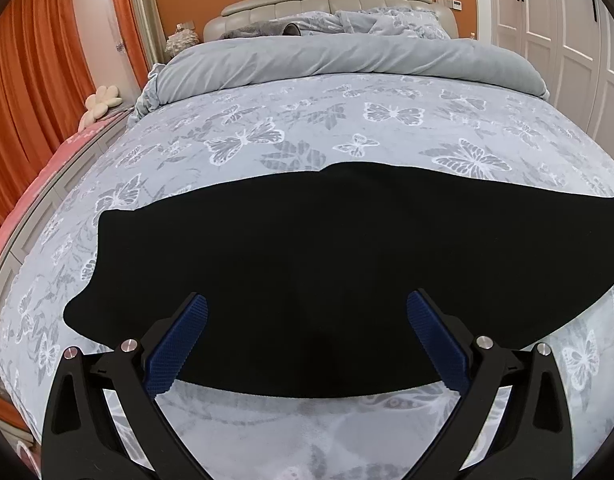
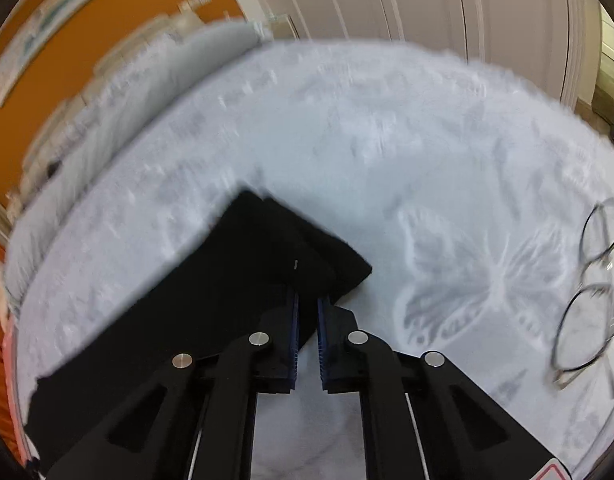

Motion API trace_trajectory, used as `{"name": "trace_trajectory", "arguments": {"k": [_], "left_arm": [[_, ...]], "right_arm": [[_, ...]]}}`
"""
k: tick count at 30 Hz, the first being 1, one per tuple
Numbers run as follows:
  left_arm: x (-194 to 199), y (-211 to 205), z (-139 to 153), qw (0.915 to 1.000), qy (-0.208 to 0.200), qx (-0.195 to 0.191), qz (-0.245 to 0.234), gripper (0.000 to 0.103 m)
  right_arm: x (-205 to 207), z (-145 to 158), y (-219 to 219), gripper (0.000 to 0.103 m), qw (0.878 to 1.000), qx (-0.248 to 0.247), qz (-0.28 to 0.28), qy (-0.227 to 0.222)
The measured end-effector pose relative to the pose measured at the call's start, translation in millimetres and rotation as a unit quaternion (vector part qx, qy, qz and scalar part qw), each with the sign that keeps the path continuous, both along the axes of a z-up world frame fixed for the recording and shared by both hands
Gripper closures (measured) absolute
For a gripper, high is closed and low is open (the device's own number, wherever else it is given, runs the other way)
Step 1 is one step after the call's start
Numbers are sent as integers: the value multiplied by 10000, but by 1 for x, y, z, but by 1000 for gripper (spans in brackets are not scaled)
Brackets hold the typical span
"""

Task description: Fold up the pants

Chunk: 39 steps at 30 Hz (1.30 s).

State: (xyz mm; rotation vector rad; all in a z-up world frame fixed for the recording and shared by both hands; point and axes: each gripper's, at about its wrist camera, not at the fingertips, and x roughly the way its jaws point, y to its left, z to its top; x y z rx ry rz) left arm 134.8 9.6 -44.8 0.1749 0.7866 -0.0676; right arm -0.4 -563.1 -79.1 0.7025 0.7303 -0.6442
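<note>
Right gripper clamped on near edge of flat black fabric pants on butterfly-print blue bedspread | left gripper spread wide above pants | risk: thin pinch slipping free; wire-rimmed glasses nearby, snaggable.

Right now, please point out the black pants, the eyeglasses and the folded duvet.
black pants (image 1: 307,264): left wrist view, middle of the cloth.
eyeglasses (image 2: 587,324): right wrist view, nearer lens.
folded duvet (image 1: 347,60): left wrist view, middle of the fold.
</note>
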Motion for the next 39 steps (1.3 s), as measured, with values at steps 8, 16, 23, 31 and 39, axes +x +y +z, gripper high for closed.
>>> {"name": "trace_trajectory", "arguments": {"k": [8,16,23,31,39], "left_arm": [[1,4,-2,10000,15,21,34,5],[3,10,2,9998,62,-191,83,5],[6,26,5,9993,91,-277,255,5],[11,67,13,9953,144,-652,705,5],[2,121,29,9895,-54,-809,1194,5]], "right_arm": [[8,-19,-1,86,9983,-186,-1,548],[-3,-25,-9,26,9963,-160,-562,631],[9,-22,0,88,9987,264,-428,37],[62,93,135,88,9836,-334,1170,-1333],[141,98,306,88,9461,-486,2987,-1150]]}}
